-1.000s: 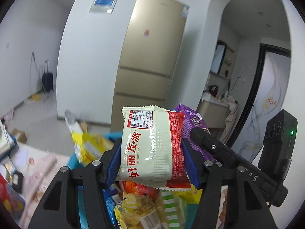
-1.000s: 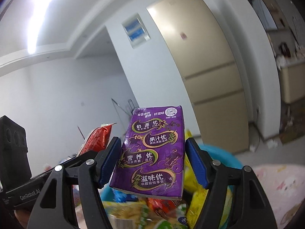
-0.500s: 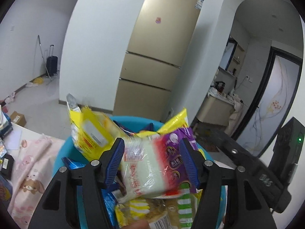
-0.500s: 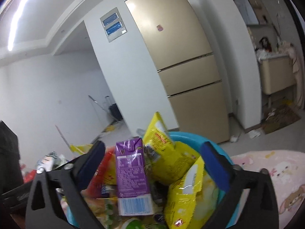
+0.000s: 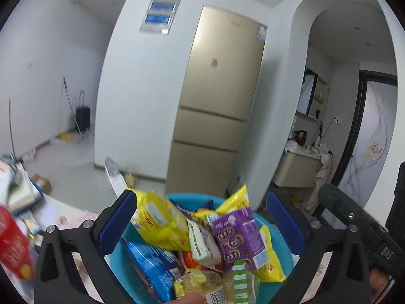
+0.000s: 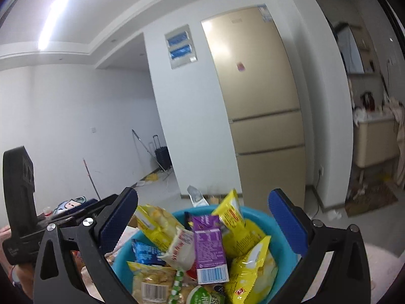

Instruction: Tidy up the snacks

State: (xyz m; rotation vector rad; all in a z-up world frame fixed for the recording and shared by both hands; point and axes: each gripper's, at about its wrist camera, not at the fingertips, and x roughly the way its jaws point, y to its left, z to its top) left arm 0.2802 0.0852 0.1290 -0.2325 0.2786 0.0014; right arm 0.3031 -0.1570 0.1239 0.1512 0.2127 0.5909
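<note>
Blue plastic, left wrist view: a blue tub point(image 5: 131, 230) sits just ahead of and below the left gripper point(image 5: 202, 224), heaped with snacks.
Left gripper: its jaws are opening, wide apart, nothing between them.
Purple carton point(image 5: 236, 243): in the tub, below and right of centre between the fingers, leaning on a yellow bag point(image 5: 159, 221).
White packet point(image 5: 202, 244): just left of the carton, touching it.
Blue packet point(image 5: 149, 263): low on the left, near the left finger.
Only in this view: a red pack point(image 5: 12, 245) far left of the gripper, blurred.

Right wrist view: the right gripper point(image 6: 203, 224) is released too, jaws spread above the same blue tub point(image 6: 255, 214), gripping nothing.
Purple carton point(image 6: 208, 248): centred below the fingers, its printed back upward.
White packet point(image 6: 179, 249): left of it, touching.
Only in this view: a barcoded packet point(image 6: 149, 285) and a green-lidded cup point(image 6: 202, 296) at the near rim.

Handling, as a judgement: carton is light, stiff, best taken across its flat faces; bags are soft, slippery, crush easily, so take them by a sealed edge.
</note>
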